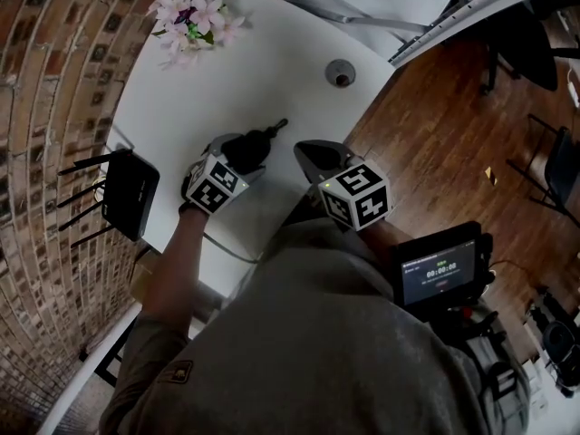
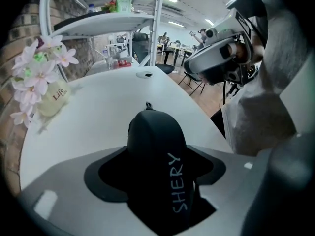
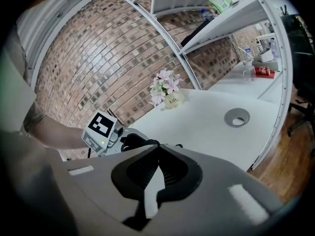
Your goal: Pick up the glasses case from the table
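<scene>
1. The person's grey-clad torso (image 1: 308,333) hides the near edge of the white rounded desk (image 1: 272,71).
2. The right gripper (image 3: 156,154) has its jaws pressed together on nothing, just beside the left gripper (image 1: 243,155).
3. The left gripper's jaws clamp the black rounded glasses case (image 2: 156,141), lettered "SHERY". Its rear end is buried between them, and I cannot tell whether it touches the desk.
4. Farther off are a black antennaed router (image 1: 130,193), a round grey cable hole (image 1: 341,72) and pink flowers (image 1: 192,16).
</scene>
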The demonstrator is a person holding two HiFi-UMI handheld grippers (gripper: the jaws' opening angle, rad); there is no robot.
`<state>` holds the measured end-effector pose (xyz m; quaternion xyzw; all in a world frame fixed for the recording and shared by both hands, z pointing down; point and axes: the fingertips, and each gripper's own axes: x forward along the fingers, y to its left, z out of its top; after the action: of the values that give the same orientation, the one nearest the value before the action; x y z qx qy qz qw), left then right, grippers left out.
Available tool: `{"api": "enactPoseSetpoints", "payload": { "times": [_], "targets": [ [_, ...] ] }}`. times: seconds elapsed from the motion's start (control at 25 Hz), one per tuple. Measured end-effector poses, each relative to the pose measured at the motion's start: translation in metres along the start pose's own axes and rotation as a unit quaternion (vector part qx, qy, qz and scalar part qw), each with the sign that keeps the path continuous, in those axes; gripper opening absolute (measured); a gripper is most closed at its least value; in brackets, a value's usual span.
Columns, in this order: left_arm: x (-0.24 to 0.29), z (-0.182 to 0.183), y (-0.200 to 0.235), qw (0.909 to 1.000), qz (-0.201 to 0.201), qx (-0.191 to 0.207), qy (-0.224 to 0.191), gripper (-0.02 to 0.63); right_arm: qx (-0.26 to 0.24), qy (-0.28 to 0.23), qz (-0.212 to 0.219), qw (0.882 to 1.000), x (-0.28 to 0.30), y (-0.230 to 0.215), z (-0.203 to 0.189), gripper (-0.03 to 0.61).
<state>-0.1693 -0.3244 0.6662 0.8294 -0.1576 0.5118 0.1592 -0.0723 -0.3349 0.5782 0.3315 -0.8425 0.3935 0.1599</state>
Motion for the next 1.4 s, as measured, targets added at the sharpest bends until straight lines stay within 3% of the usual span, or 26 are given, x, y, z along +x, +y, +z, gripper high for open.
{"api": "enactPoseSetpoints", "payload": {
  "times": [0.2,0.32,0.4,0.64,0.92,1.16,1.28,1.4],
  "targets": [
    [-0.02,0.013,0.005,0.9933,0.034,-0.084,-0.072,0.353,-0.015,0.0,0.008,1.0,-0.004,0.003,0.006,0.011],
    [-0.038,0.021,0.008,0.9763,0.05,-0.16,-0.136,0.353,-0.028,0.001,0.018,0.999,-0.006,0.008,0.011,0.012],
    [-0.054,0.025,0.01,0.9595,0.061,-0.208,-0.179,0.353,-0.041,0.0,0.028,0.999,-0.005,0.015,0.015,0.011],
    [-0.106,0.037,0.002,0.8902,0.089,-0.313,-0.319,0.353,-0.086,0.007,0.064,0.994,-0.005,0.034,0.024,0.011],
    [-0.168,0.026,-0.021,0.7803,0.136,-0.399,-0.462,0.353,-0.156,0.0,0.119,0.98,-0.002,0.073,0.046,0.011],
    [-0.206,-0.002,-0.046,0.7004,0.163,-0.439,-0.539,0.353,-0.19,-0.02,0.153,0.969,-0.005,0.112,0.062,0.011],
    [-0.22,-0.007,-0.054,0.6704,0.171,-0.455,-0.561,0.353,-0.199,-0.031,0.163,0.966,-0.009,0.125,0.07,0.011],
    [-0.23,-0.008,-0.062,0.6508,0.169,-0.463,-0.577,0.353,-0.198,-0.034,0.165,0.965,-0.011,0.132,0.069,0.011]
  ]
}}
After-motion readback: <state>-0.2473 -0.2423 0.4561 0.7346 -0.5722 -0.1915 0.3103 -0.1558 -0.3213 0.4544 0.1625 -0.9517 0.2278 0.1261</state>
